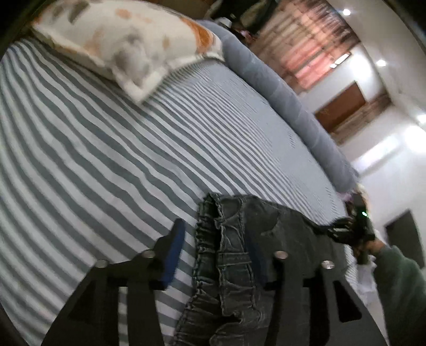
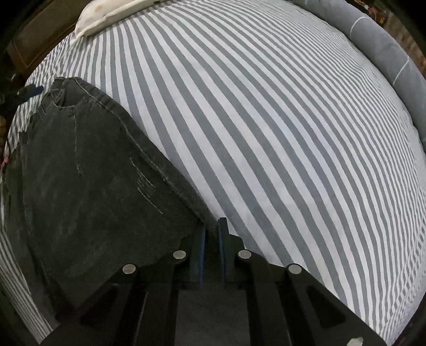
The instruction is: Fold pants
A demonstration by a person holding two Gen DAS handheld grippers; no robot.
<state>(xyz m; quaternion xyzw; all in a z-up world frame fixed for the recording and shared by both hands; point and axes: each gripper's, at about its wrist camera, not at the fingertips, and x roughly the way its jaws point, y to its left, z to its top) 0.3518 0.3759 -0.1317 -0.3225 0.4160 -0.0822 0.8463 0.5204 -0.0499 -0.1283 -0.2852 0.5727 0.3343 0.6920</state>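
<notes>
Dark grey denim pants lie on a grey-and-white striped bed sheet. In the left wrist view my left gripper is open, its blue pads spread around the gathered elastic waistband. In the right wrist view the pants stretch away to the left, leg folded over. My right gripper is shut on the pants' near corner, its blue pads almost together. The right gripper also shows in the left wrist view, far right, held by a hand in a green sleeve.
A patterned white pillow lies at the head of the bed, also in the right wrist view. A long grey bolster runs along the far edge of the bed, also in the right wrist view. Striped sheet spreads to the right of the pants.
</notes>
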